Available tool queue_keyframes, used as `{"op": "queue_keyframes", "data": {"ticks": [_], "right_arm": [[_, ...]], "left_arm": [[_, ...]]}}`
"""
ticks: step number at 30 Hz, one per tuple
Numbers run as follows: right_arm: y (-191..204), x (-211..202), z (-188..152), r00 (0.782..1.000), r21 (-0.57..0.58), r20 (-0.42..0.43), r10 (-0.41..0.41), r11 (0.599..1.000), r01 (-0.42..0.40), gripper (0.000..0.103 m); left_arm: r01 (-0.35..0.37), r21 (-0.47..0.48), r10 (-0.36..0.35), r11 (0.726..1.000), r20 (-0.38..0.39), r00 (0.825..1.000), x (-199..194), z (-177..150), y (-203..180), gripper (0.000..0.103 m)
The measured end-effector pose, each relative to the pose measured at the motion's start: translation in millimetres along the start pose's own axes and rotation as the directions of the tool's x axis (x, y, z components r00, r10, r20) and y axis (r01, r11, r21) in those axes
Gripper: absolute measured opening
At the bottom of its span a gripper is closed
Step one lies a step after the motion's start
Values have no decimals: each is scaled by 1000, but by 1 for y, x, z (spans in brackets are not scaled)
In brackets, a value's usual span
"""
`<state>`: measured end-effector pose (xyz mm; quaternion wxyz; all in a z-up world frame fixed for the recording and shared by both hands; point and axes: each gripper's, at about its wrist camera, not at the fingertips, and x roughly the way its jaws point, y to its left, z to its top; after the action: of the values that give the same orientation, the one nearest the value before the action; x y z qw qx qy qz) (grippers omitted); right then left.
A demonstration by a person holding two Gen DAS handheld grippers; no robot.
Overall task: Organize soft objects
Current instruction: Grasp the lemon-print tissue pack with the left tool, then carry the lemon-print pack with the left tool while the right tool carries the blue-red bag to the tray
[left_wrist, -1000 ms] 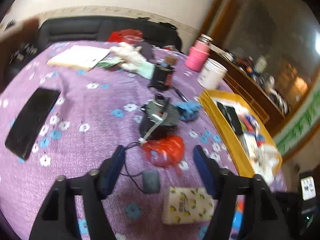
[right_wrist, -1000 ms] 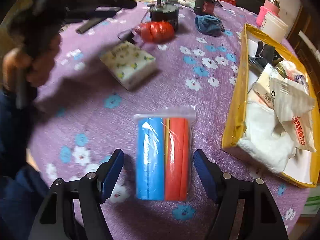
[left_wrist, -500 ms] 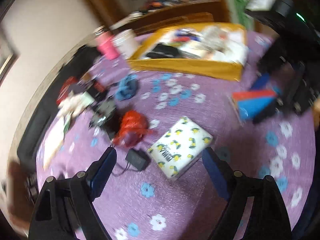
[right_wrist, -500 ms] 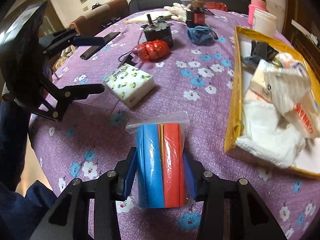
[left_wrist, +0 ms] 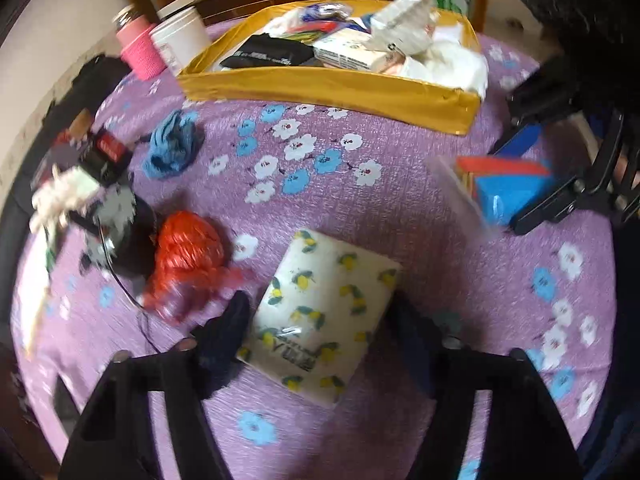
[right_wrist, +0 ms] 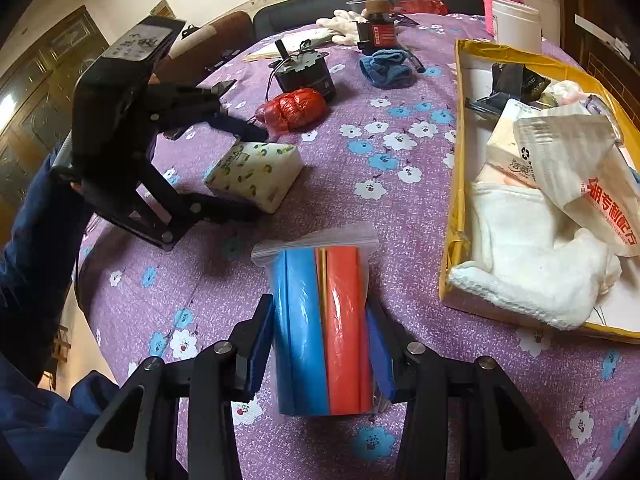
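Observation:
A white tissue pack (left_wrist: 320, 312) printed with lemons lies flat on the purple flowered cloth (left_wrist: 360, 208). My left gripper (left_wrist: 320, 316) straddles it, its jaws closing, one pad close by each long side. From the right wrist view the same gripper (right_wrist: 252, 172) brackets the pack (right_wrist: 256, 172). My right gripper (right_wrist: 320, 344) is shut on a clear zip bag of blue and red foam sheets (right_wrist: 320, 320). The left wrist view shows that bag (left_wrist: 504, 188) at the right edge.
A yellow tray (right_wrist: 460, 160) at the right holds white cloths, paper packs and a black pouch. A red net bundle (left_wrist: 188, 248), a blue rag (left_wrist: 172, 148), a small motor (right_wrist: 304, 72) and a white tub (left_wrist: 180, 40) stand around. A person's blue sleeve (right_wrist: 40, 240) is at the left.
The left gripper rolled, came down over the tissue pack and narrowed around it. The right gripper shut on the foam bag a moment back and has stayed nearly still since.

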<state>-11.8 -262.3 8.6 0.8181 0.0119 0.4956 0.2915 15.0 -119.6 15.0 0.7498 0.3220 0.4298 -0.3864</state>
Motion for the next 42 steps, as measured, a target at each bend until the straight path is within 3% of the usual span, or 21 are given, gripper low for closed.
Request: {"op": "queue_keyframes", "data": {"ticks": [3, 5, 9, 12, 15, 20, 23, 29, 36, 42], "right_arm": [[0, -1, 1, 1000, 6, 8, -5, 1000, 5, 47], [1, -1, 3, 1000, 5, 14, -13, 1000, 13, 47], [6, 1, 7, 999, -3, 23, -29, 1000, 29, 47], [14, 4, 11, 997, -17, 33, -64, 998, 65, 47], [20, 8, 14, 994, -27, 34, -104, 994, 105, 47], [28, 14, 13, 986, -53, 24, -168, 984, 169, 49], [32, 16, 10, 982, -82, 20, -190, 978, 191, 50], [31, 11, 10, 985, -73, 42, -169, 982, 172, 48], [38, -7, 34, 976, -49, 143, -164, 984, 172, 48], [32, -3, 60, 967, 25, 191, -168, 986, 166, 48]], "left_arm": [[-21, -122, 25, 992, 28, 999, -4, -10, -3, 58], [-45, -225, 56, 973, 40, 998, -8, -17, -8, 52], [-115, -418, 141, 901, 32, 990, -14, -27, -18, 52], [-118, -520, 158, 846, 33, 987, -15, -32, -16, 52], [-131, -552, 175, 823, 26, 984, -15, -31, -14, 56], [-153, -548, 207, 823, 38, 978, -13, -29, -18, 51], [-149, -570, 214, 808, 48, 976, -16, -33, -19, 51], [-114, -629, 240, 769, 120, 963, -33, -42, -12, 51], [-107, -690, 309, 716, 176, 935, -52, -39, 4, 51], [-118, -764, 376, 635, 172, 911, -50, -28, 15, 51]]}}
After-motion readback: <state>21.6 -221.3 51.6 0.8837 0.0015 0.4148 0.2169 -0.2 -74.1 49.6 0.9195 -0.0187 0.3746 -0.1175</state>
